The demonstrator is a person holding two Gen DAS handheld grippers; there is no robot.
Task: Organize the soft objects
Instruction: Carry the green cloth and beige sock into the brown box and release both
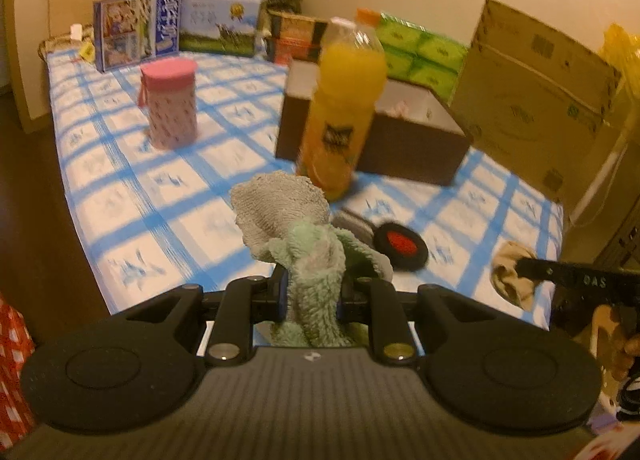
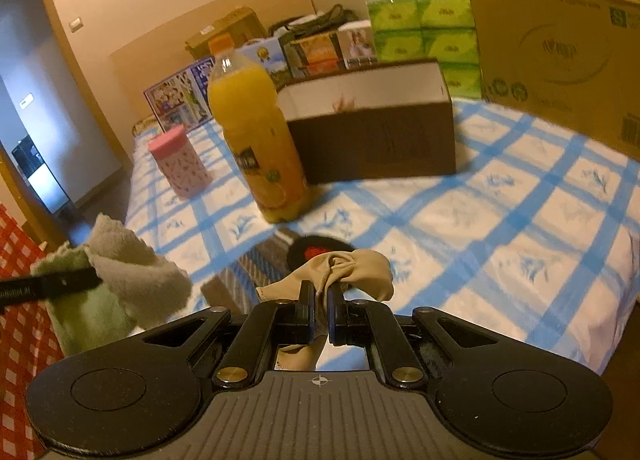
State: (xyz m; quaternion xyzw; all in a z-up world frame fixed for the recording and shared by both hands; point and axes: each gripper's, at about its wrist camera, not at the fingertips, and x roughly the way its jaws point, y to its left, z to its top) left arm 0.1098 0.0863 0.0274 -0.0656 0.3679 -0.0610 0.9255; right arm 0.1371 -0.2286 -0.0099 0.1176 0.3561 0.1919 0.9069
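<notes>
Towel (image 1: 312, 260), green-grey terry, is clamped in our left claw (image 1: 311, 300) and hangs above the blue-checked tablecloth (image 1: 168, 187) on the worktop. Our right claw (image 2: 319, 314) is pinched together on a beige sock (image 2: 352, 266), also held off the cloth. Ahead of both: an orange juice bottle (image 1: 344, 107), an open brown box (image 1: 416, 143) just behind it, a pink lidded canister (image 1: 170, 103) to the left. A black-and-red disc (image 1: 400, 246) lies near the bottle's base.

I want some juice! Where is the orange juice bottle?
The tall plastic orange juice bottle stands upright on the blue-checked tablecloth, just in front of the open brown box, with the pink lidded canister to its left.
</notes>
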